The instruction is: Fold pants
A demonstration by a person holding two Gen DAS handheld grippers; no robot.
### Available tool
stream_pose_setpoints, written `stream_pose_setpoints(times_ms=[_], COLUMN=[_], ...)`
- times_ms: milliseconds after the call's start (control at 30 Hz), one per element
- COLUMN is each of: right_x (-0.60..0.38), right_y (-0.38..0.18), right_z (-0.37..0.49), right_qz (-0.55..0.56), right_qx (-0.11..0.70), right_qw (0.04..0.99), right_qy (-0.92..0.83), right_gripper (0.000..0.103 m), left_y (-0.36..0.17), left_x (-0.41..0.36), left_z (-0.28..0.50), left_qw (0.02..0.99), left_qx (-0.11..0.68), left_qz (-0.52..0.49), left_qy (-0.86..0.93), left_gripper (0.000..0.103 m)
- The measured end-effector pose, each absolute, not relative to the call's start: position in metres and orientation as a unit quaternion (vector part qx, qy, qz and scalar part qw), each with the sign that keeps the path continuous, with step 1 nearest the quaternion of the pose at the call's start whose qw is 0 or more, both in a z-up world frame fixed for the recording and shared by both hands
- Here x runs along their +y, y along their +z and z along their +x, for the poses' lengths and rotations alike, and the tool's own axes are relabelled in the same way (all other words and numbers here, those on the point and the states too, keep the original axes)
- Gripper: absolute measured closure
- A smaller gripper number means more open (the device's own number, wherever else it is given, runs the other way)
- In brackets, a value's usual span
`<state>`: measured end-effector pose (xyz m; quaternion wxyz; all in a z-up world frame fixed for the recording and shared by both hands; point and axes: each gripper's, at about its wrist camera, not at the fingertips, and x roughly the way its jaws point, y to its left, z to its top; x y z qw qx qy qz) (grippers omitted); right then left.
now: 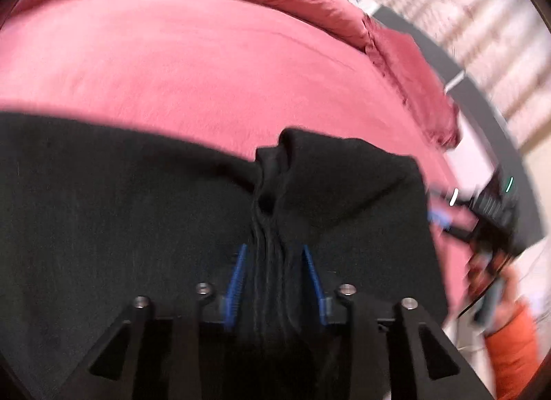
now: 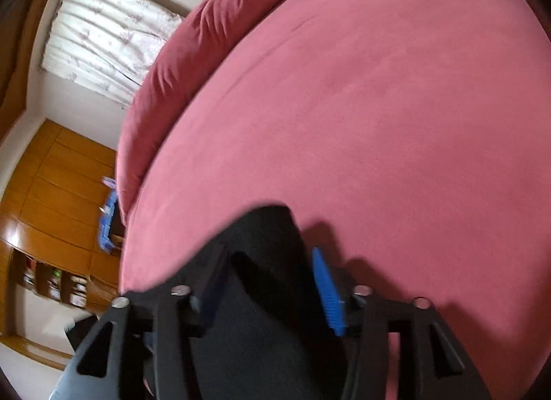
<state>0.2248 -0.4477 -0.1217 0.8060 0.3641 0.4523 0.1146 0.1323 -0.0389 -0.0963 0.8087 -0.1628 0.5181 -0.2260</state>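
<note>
Left gripper: blue pads sit either side of a gathered ridge of the black pants, fabric bunched between them. Jaws partly closed and the cloth fills the gap, so I read it as a pinch on the pants.

Right gripper: black fabric runs up between the fingers and sticks out past the tips as a rounded flap. The right blue pad shows clear, with what looks like a gap to the cloth; the left pad is mostly in shadow behind the fabric. Can't tell if it's actually clamping or just has cloth lying in an open mouth.

Location: pants lie on the pink bed sheet, near edge of the bed, spread wide to the left in the left wrist view with a lumpy fold peak just ahead of the left gripper. Pink duvet is rolled along the far side, well apart from the work.

Progress, my read: mid-fold. Both grippers are on the fabric at one end, so at least one layer looks doubled over, but the bundle is rumpled, not flat. Still left: lay it down, square the edges, smooth out the ridge, probably another fold to get it compact. Pictures are blurred, so layer count is unclear.
</note>
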Motion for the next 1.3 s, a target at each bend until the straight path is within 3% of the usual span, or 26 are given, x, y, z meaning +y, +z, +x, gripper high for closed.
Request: stream_pose_setpoints(times_ms=[67, 133, 267, 367, 400, 433, 533, 600, 767, 833, 900, 967, 1100, 1300], right_x=[-0.457, -0.462, -0.465, -0.469, -0.469, -0.469, -0.476, -0.470, -0.467, -0.469, -0.458, -0.454, -0.484, -0.489], right_y=[-0.130, -0.141, -0.157, -0.161, -0.161, -0.161, -0.166, -0.166, -0.114, -0.112, -0.128, -0.149, -0.137, -0.121], right_z=[0.201, 0.183, 0.144, 0.123, 0.116, 0.111, 0.098, 0.104, 0.098, 0.098, 0.104, 0.116, 0.123, 0.161], right_qz=[0.341, 0.357, 0.405, 0.413, 0.413, 0.423, 0.468, 0.445, 0.425, 0.426, 0.376, 0.310, 0.397, 0.308], right_qx=[0.479, 0.496, 0.518, 0.534, 0.536, 0.532, 0.505, 0.529, 0.500, 0.507, 0.550, 0.607, 0.534, 0.510], right_qw=[0.803, 0.783, 0.740, 0.724, 0.724, 0.721, 0.714, 0.713, 0.739, 0.733, 0.732, 0.723, 0.737, 0.797], right_qy=[0.094, 0.116, 0.139, 0.144, 0.138, 0.132, 0.130, 0.119, 0.156, 0.155, 0.144, 0.112, 0.119, 0.095], right_gripper=[0.044, 0.044, 0.044, 0.044, 0.044, 0.044, 0.044, 0.070, 0.074, 0.069, 0.048, 0.043, 0.040, 0.039], left_y=[-0.099, -0.097, -0.096, -0.094, -0.094, -0.096, -0.093, -0.080, -0.039, -0.052, -0.091, -0.098, -0.080, -0.064], left_x=[-0.032, -0.035, -0.052, -0.069, -0.076, -0.082, -0.085, -0.083, -0.061, -0.061, -0.072, -0.067, -0.049, -0.072], left_z=[0.125, 0.115, 0.102, 0.100, 0.101, 0.103, 0.104, 0.105, 0.100, 0.100, 0.104, 0.101, 0.089, 0.079], left_qw=[0.797, 0.793, 0.791, 0.800, 0.800, 0.793, 0.795, 0.793, 0.806, 0.807, 0.790, 0.795, 0.837, 0.870], left_qx=[0.520, 0.516, 0.528, 0.531, 0.534, 0.544, 0.542, 0.538, 0.513, 0.523, 0.566, 0.557, 0.508, 0.462], left_qz=[-0.196, -0.211, -0.175, -0.128, -0.120, -0.114, -0.127, -0.135, -0.135, -0.112, -0.062, -0.092, -0.094, -0.047], left_qy=[-0.235, -0.246, -0.255, -0.248, -0.247, -0.248, -0.243, -0.252, -0.262, -0.252, -0.227, -0.224, -0.178, -0.163], left_gripper=[0.053, 0.035, 0.031, 0.041, 0.077, 0.086, 0.087, 0.087, 0.087, 0.087, 0.083, 0.080, 0.066, 0.067])
